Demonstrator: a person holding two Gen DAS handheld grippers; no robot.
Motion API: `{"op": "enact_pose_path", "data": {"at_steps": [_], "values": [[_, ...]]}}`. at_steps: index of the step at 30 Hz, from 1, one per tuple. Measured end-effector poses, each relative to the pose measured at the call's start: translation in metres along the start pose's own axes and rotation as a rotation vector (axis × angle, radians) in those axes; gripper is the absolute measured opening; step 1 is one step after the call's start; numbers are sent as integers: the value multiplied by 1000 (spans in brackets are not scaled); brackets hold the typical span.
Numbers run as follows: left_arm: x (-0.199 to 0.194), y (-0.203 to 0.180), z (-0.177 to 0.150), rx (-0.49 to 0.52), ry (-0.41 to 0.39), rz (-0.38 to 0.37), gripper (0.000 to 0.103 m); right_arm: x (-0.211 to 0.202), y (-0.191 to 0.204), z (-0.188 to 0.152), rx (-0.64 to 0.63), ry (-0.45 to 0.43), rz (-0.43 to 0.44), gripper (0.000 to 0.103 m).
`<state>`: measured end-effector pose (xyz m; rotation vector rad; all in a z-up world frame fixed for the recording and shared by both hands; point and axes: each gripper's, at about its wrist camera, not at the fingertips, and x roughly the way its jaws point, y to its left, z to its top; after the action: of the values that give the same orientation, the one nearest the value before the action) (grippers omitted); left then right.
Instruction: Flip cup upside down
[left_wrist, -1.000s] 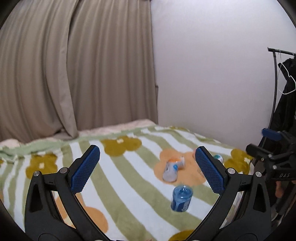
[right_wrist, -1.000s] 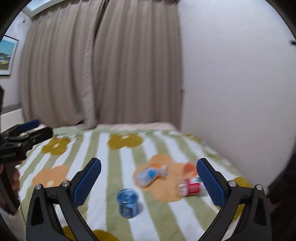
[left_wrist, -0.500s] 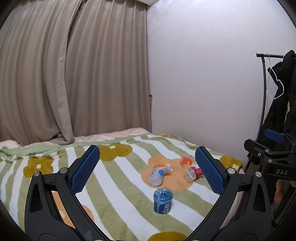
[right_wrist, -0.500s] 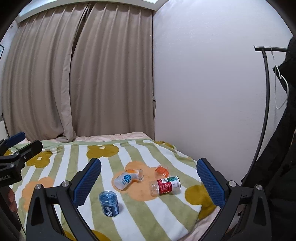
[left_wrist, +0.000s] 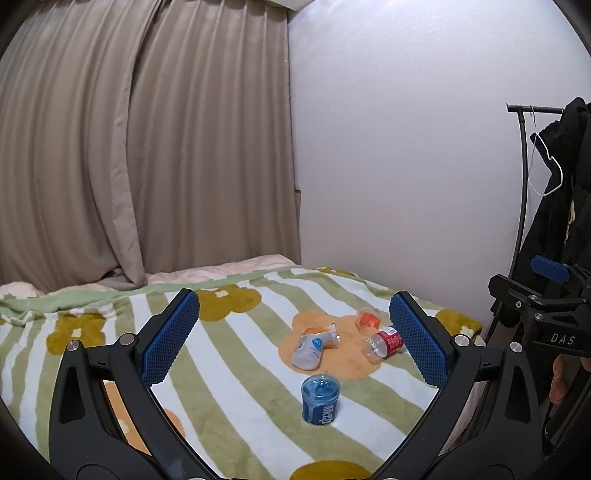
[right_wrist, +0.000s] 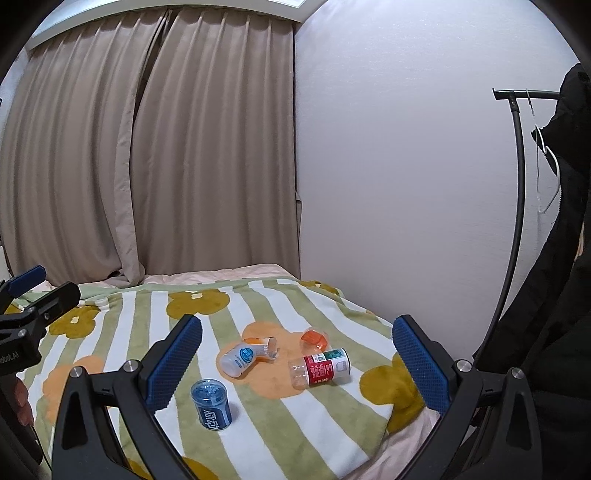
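A blue cup (left_wrist: 320, 400) stands on the striped blanket, also in the right wrist view (right_wrist: 211, 404). Beyond it lie a white cup with a blue label (left_wrist: 309, 348) (right_wrist: 241, 358), a clear cup with a red label (left_wrist: 383, 342) (right_wrist: 321, 367) and a small orange cup (left_wrist: 368, 318) (right_wrist: 314, 338), all on their sides. My left gripper (left_wrist: 295, 343) is open and empty, held well back above the bed. My right gripper (right_wrist: 297, 360) is open and empty, likewise back from the cups.
The bed with the green-striped flower blanket (left_wrist: 236, 354) stands against a white wall (left_wrist: 399, 166) and beige curtains (left_wrist: 140, 147). A coat rack with dark clothes (right_wrist: 554, 221) is at the right. The bed's edge (right_wrist: 402, 424) drops off at the front right.
Both grippers have pulled back and up from the bed, so the cups look smaller and farther. The cups themselves have not moved. Both grippers stayed open.
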<state>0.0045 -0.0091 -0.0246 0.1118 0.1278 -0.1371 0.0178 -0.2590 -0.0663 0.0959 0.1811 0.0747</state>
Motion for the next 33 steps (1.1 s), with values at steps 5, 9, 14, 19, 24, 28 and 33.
{"op": "enact_pose_path", "data": {"at_steps": [5,9,14,19,24,28,33], "values": [[1,0,0,2,6,3,103,2,1,-1,4,13,-5,103],[2,1,1,0,9,1,103,3,2,-2,4,22,-3,103],[1,2,1,-3,12,-5,103,3,2,-4,8,27,-5,103],[1,3,0,-6,16,-12,103,4,1,-4,5,28,-5,103],[1,4,0,-8,19,-17,103,4,1,-4,5,27,-6,103],[1,4,0,-9,19,-17,103,4,1,-4,5,27,-5,103],[1,4,0,-3,17,-10,103,4,1,-4,7,29,-4,103]]}}
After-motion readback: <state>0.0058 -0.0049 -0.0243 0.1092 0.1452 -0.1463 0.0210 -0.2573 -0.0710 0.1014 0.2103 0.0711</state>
